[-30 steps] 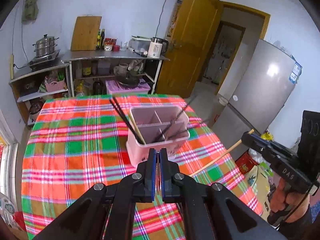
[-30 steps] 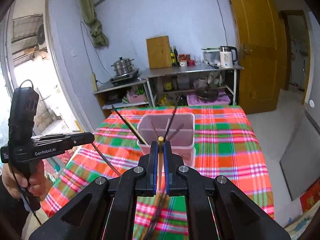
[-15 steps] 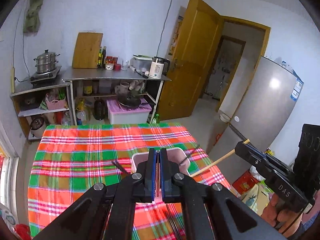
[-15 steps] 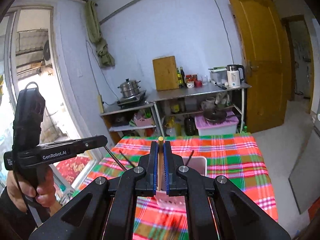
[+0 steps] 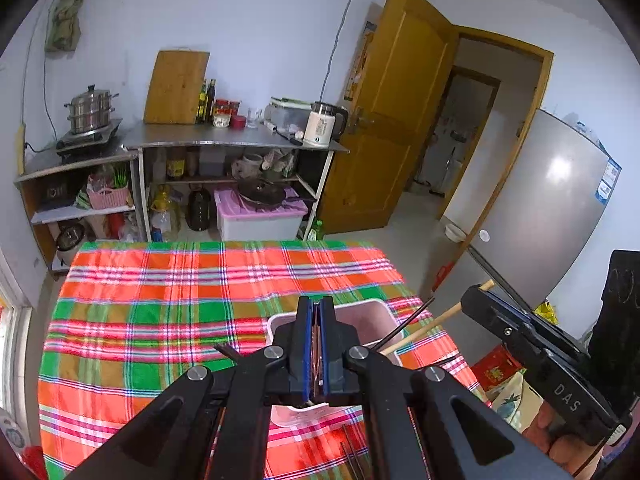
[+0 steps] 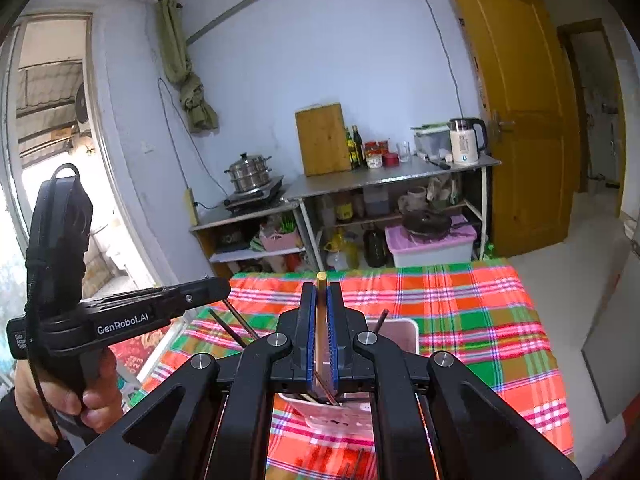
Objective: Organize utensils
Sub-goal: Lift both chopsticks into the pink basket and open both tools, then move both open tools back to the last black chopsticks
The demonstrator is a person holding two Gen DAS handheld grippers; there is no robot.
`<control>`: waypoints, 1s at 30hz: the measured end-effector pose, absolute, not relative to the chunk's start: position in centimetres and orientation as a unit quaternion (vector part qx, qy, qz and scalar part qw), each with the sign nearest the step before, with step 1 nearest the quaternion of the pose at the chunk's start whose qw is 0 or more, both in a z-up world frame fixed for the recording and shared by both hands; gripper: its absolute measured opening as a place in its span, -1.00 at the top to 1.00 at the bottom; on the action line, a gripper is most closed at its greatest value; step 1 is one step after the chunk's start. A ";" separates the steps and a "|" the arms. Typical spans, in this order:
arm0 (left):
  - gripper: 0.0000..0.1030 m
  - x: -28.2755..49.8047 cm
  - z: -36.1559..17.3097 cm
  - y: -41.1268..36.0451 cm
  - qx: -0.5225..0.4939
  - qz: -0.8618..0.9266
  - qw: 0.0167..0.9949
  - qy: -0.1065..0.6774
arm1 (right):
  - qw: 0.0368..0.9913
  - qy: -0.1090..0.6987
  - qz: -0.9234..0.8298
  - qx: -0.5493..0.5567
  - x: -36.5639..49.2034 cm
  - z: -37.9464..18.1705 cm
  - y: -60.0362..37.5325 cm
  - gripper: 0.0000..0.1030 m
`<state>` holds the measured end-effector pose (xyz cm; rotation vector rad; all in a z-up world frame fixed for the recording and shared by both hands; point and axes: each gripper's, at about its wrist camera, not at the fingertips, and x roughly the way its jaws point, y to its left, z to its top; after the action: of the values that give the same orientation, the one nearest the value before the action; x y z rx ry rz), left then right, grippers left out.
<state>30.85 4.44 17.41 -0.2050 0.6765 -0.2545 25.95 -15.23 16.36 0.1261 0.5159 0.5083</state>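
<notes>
A pink divided utensil holder stands on the plaid table, just below and behind both grippers, with dark chopsticks leaning out of it. My left gripper is shut, with a thin brown stick showing between its blue pads. My right gripper is shut on a pale wooden chopstick whose tip pokes up above the pads. In the left wrist view that wooden chopstick slants from the right gripper down to the holder's right rim. The holder is mostly hidden behind the fingers.
Loose dark chopsticks lie on the cloth by the near edge. A silver fridge stands right of the table, a metal shelf with a kettle beyond it. A hand grips the left gripper.
Both grippers have drawn back from the holder and tilted up, so the holder has dropped low in both views. Both stayed shut, the wooden chopstick still in the right one.
</notes>
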 end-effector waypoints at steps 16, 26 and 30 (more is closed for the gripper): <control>0.92 32.4 11.4 4.8 -0.105 -0.125 0.914 0.371 | 0.915 0.320 0.242 0.046 28.4 10.5 -13.9 0.89; 0.68 30.4 13.1 5.7 -0.099 -0.113 0.926 0.347 | 0.918 0.312 0.243 0.041 27.2 12.0 -14.4 0.74; 0.68 28.1 14.3 6.0 -0.101 -0.115 0.933 0.326 | 0.922 0.296 0.246 0.047 25.4 13.2 -15.4 0.74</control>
<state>28.14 6.00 14.30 -0.2075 0.6660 -0.2362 25.42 -15.36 13.15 0.0963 0.6071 0.5056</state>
